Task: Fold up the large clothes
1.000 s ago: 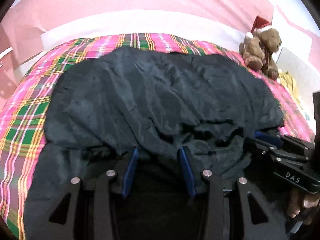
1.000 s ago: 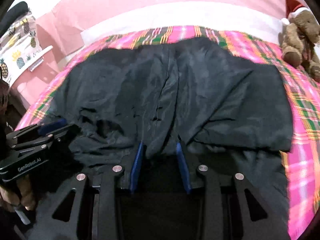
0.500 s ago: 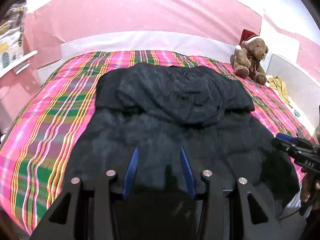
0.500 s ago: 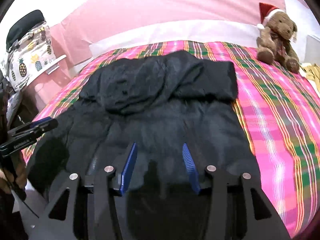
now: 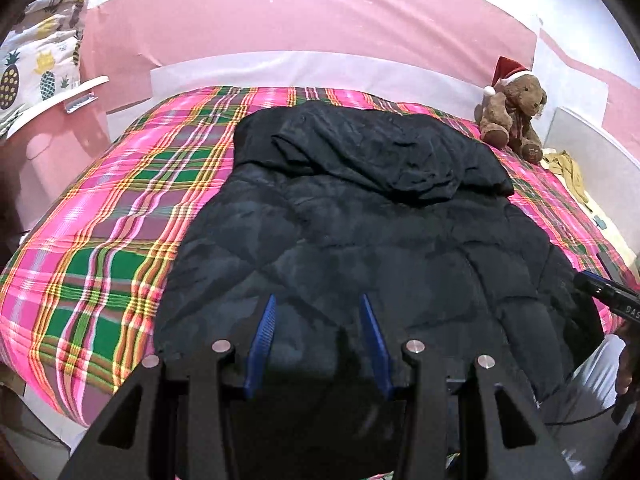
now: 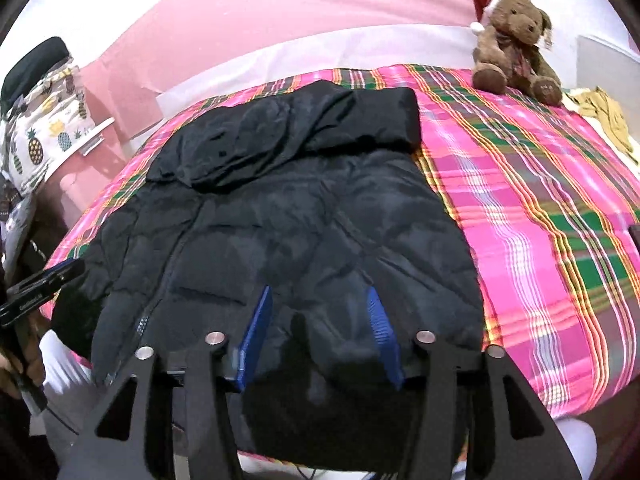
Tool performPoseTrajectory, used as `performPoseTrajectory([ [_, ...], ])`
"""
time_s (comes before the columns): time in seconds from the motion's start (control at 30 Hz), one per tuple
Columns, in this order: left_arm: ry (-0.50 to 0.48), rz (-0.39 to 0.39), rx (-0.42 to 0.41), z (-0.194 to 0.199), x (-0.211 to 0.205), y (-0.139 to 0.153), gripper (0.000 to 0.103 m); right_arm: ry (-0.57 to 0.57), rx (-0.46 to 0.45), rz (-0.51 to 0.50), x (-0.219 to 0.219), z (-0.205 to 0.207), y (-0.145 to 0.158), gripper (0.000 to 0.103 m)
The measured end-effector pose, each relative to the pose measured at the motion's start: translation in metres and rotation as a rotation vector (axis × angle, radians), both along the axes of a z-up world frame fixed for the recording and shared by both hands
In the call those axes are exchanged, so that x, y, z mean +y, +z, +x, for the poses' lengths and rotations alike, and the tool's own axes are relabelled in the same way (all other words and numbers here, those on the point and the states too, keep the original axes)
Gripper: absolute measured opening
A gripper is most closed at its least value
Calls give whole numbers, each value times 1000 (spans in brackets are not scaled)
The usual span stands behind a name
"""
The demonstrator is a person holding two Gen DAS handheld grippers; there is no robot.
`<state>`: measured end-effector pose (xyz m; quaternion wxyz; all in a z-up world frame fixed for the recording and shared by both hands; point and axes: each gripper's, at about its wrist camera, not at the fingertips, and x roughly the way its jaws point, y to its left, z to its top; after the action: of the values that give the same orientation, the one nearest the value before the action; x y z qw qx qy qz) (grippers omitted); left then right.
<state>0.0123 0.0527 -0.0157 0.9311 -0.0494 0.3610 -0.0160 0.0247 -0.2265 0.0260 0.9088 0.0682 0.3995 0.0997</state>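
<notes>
**Dark padded jacket spread on the plaid bed, both hand-held grippers above its hem**

A large dark navy quilted jacket (image 5: 360,240) lies flat on a bed covered with a pink, green and yellow plaid blanket (image 5: 120,220). Its hood end, folded over on itself, points toward the pink wall (image 5: 300,12) at the far side; its hem reaches the near edge of the bed and hangs slightly over it. In the right wrist view a zip line runs down the jacket's left part.

The left hand-held gripper (image 5: 318,344) hangs over the hem with its blue-padded fingers (image 5: 262,336) apart; the fabric lies below the gap, and no pad can be seen pressing on it. The right hand-held gripper (image 6: 320,332) is also above the hem, nearer the jacket's right edge, and its jaws are opening, with fabric beneath them but not pinched.

A brown teddy bear in a red Santa hat (image 6: 514,40) sits on the far right corner of the bed, well apart from the jacket. Just beyond it lies a crumpled yellow cloth (image 6: 608,120). At the left edge hangs a white pineapple-print fabric (image 5: 36,68).
</notes>
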Motion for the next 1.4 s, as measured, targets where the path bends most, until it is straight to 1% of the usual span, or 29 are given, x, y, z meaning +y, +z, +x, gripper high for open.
performPoseTrajectory([
  [0.03, 5, 1, 0, -2, 1, 0, 48, -9, 1, 2, -4, -1, -1, 63],
  [0.13, 31, 8, -5, -3, 11, -1, 51, -49, 9, 8, -18, -2, -5, 63],
  [0.23, 81, 2, -5, -3, 29, -2, 52, -92, 18, 14, -35, -1, -10, 63],
  [0.33, 138, 18, -3, -3, 50, -7, 54, -136, 35, 29, -52, 2, -17, 64],
  [0.4, 165, 26, 9, -2, 63, -13, 54, -160, 52, 34, -61, 3, -23, 64],
  [0.5, 183, 25, 44, -1, 76, -26, 55, -187, 79, 73, -72, 4, -32, 64],
  [0.57, 183, -2, 61, -2, 82, -36, 59, -188, 112, 104, -76, 4, -40, 64],
  [0.63, 177, -34, 76, -5, 83, -43, 59, -167, 146, 156, -75, 3, -46, 64],
  [0.73, 148, -79, 79, -12, 78, -47, 59, -129, 171, 216, -68, -3, -52, 64],
  [0.83, 104, -120, 93, -20, 68, -51, 60, -105, 182, 229, -59, -11, -54, 64],
  [0.93, 89, -121, 96, -29, 57, -54, 61, -99, 183, 239, -56, -15, -54, 65],
  [1.0, 90, -110, 92, -31, 54, -57, 61, -108, 193, 254, -58, -13, -58, 61],
  [1.07, 97, -99, 106, -28, 53, -58, 61, -124, 196, 255, -60, -9, -59, 42],
  [1.1, 102, -99, 110, -26, 52, -57, 55, -128, 193, 266, -61, -9, -58, 36],
  [1.13, 105, -89, 109, -26, 51, -55, 45, -128, 184, 277, -62, -10, -55, 27],
  [1.17, 109, -78, 106, -26, 50, -51, 38, -126, 168, 288, -63, -11, -50, 21],
  [1.2, 111, -78, 98, -25, 50, -46, 27, -123, 154, 295, -64, -12, -45, 19],
  [1.23, 113, -86, 89, -26, 50, -40, 20, -117, 132, 308, -65, -14, -37, 16],
  [1.3, 112, -99, 53, -29, 51, -24, 17, -107, 85, 329, -66, -17, -20, 15],
  [1.37, 103, -103, -1, -33, 51, -4, 17, -89, 18, 338, -67, -24, 4, 14],
  [1.4, 100, -104, -28, -36, 51, 7, 16, -82, -3, 342, -67, -27, 11, 13],
])
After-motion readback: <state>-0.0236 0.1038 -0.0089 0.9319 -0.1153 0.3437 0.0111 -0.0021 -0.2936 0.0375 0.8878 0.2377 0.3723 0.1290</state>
